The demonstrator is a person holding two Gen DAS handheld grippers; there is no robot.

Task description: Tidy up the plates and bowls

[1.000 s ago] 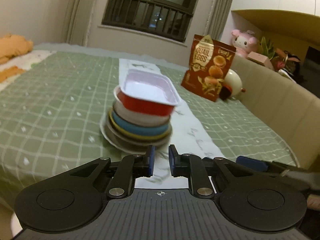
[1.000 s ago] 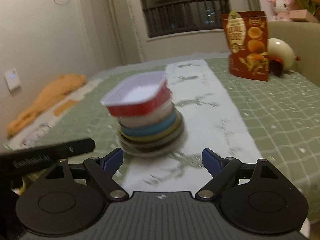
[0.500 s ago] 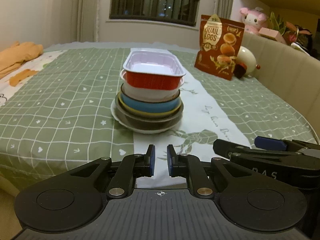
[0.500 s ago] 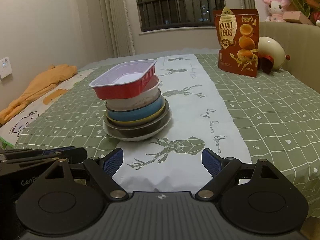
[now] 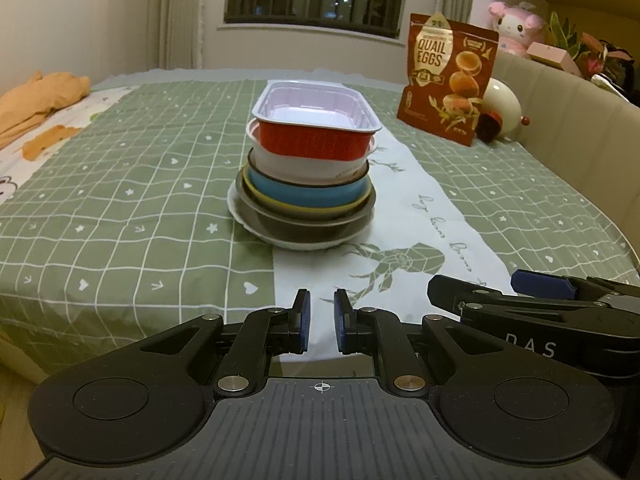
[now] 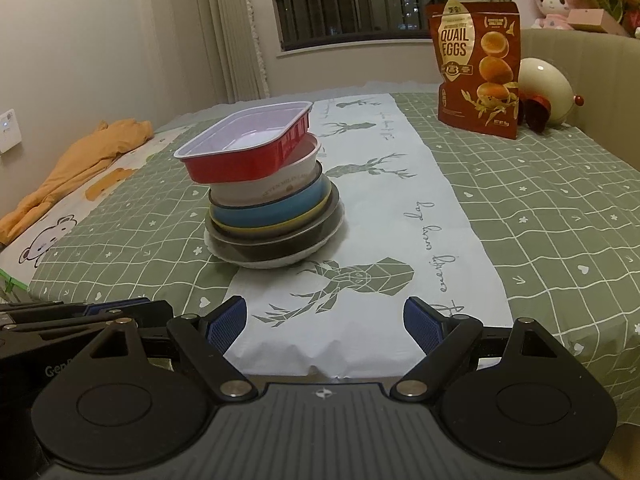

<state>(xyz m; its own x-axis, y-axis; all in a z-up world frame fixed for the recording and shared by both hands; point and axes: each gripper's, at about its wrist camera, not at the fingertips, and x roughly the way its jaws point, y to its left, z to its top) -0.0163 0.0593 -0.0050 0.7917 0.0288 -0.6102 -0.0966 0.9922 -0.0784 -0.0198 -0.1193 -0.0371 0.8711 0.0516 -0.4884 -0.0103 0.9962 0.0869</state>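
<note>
The left gripper [image 5: 321,322] has its jaws drawn nearly together, gripping nothing. The right gripper [image 6: 325,322] stands wide open, empty too. The stack of bowls and plates [image 5: 308,176] sits ahead of both, well apart, touching neither.

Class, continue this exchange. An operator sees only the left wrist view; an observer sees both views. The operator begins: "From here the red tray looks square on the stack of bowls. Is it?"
Observer: No. In the right wrist view the red tray sits askew and overhangs the white bowl on the side toward the orange cloth.
Operator: I see the right gripper only from the side. How do its jaws stand?
Observer: The right gripper is wide open, with nothing between the jaws, and it is short of the stack.
Operator: What is on the wall beyond the cloth?
Observer: A white wall switch.
</note>
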